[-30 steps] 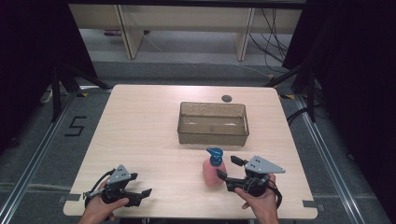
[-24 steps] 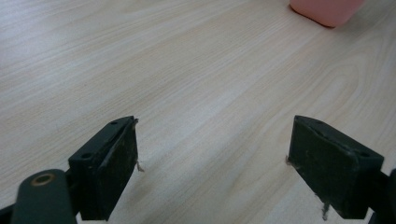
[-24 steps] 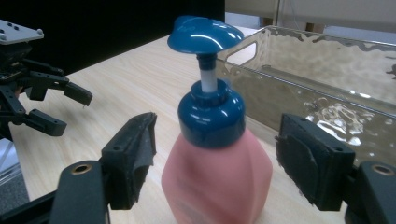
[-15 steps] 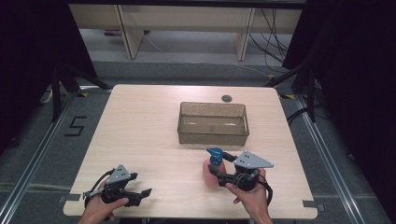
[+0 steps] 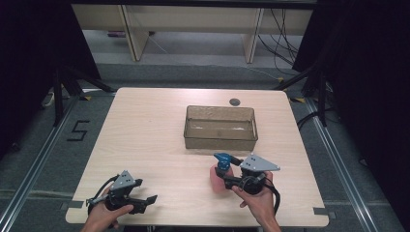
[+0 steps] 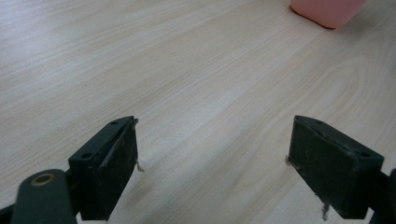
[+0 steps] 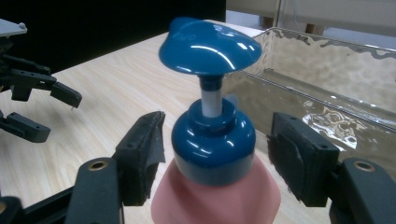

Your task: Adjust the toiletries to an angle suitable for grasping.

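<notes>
Straddling a pink pump bottle (image 7: pixel 215 186), right tongs (image 7: pixel 215 158) spread, left tongs (image 6: pixel 229 168) spread over table (image 6: pixel 187 70).

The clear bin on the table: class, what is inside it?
The clear bin appears empty in the high view; the near wall's glare hides part of its floor.

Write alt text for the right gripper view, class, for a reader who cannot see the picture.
A pink pump bottle with a blue pump head stands between the open jaws of the right gripper, neither jaw touching it. Behind it sits a clear plastic bin on the pale wooden table, with the left gripper at the far left.
</notes>
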A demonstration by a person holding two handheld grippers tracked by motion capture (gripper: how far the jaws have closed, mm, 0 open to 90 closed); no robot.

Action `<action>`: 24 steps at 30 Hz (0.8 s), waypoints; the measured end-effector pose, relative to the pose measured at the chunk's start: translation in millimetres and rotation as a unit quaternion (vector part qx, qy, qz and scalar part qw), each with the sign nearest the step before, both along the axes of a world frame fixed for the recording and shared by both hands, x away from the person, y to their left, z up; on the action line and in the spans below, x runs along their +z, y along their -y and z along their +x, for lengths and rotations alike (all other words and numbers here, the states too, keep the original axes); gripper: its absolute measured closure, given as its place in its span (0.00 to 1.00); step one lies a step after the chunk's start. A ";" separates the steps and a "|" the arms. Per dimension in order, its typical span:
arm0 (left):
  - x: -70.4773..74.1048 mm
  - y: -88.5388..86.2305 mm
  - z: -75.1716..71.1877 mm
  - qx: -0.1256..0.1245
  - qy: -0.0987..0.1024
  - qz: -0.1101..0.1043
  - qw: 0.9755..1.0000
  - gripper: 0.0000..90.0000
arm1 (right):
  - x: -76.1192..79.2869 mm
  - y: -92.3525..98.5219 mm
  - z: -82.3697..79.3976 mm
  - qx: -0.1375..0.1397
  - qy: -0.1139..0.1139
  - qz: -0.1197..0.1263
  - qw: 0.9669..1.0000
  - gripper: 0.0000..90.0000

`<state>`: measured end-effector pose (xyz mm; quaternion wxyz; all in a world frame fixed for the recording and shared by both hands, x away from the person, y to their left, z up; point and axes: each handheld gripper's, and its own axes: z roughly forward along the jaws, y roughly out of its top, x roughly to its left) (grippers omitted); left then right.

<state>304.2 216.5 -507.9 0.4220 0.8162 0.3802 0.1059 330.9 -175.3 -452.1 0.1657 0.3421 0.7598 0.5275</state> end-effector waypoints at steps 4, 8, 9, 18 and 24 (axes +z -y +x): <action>-1.6 2.9 0.1 0.007 0.001 -0.012 1.000 0.17 | -0.6 0.1 2.6 0.003 0.003 -0.004 1.000 0.43; -0.5 3.0 1.2 0.012 -0.002 -0.011 1.000 0.17 | -1.6 -1.0 3.2 0.005 -0.003 0.004 1.000 0.45; -0.7 3.0 1.6 0.010 -0.003 -0.011 1.000 0.17 | -1.9 -1.6 3.5 0.007 -0.002 0.004 1.000 0.46; -0.9 2.5 2.8 0.012 -0.003 -0.005 1.000 0.17 | -6.3 -5.0 7.2 0.010 -0.001 0.003 1.000 0.49; -0.8 2.5 1.3 0.007 0.000 0.003 1.000 0.17 | -7.0 -5.1 8.1 0.010 0.008 -0.011 1.000 0.52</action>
